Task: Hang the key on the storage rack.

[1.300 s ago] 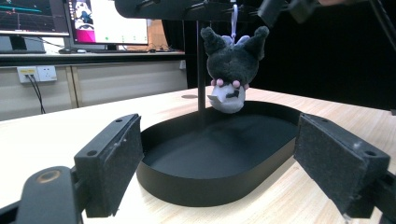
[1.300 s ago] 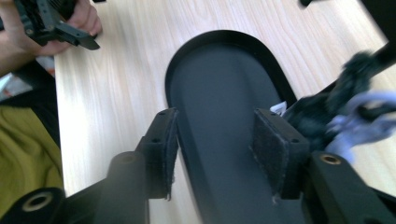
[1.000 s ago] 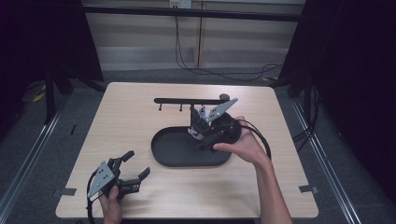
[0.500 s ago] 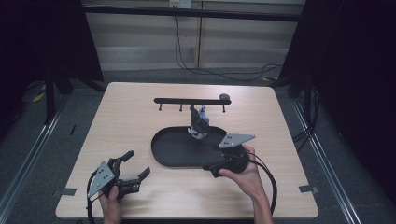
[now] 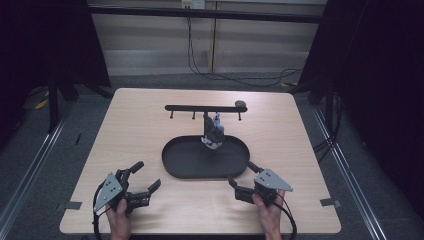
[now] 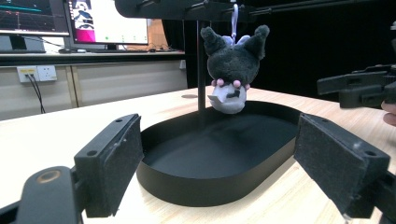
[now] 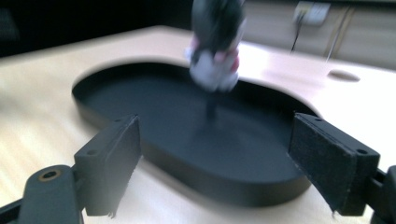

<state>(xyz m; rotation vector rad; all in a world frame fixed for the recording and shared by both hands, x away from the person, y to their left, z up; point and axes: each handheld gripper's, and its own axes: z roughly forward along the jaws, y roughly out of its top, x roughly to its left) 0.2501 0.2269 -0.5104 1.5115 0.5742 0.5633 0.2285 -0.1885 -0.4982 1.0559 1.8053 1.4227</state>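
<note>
A small dark plush toy (image 5: pixel 215 132) with a pale face hangs by a loop from a black hook bar (image 5: pixel 200 107). The bar stands on a post over a black oval tray (image 5: pixel 172 167). My left gripper (image 5: pixel 146 175) rests open near the table's front left corner, aimed at the tray. My right gripper (image 5: pixel 241 174) is open just off the tray's front right rim, with nothing between its fingers. In the left gripper view the plush toy (image 6: pixel 231 70) dangles above the tray (image 6: pixel 196 186), and the right gripper (image 6: pixel 364 86) shows at the right edge. The right gripper view is blurred, showing the plush toy (image 7: pixel 215 51) above the tray (image 7: pixel 187 163).
A small dark round knob (image 5: pixel 240 104) sits at the bar's right end. Cables (image 5: pixel 240 77) lie on the floor behind the table. Monitors (image 6: pixel 107 21) stand on a desk far behind the tray. Bare wood surrounds the tray on all sides.
My right gripper has drawn back from the plush toy at the stand to the table's front, right of the tray. The toy still hangs. The left gripper has stayed put.
</note>
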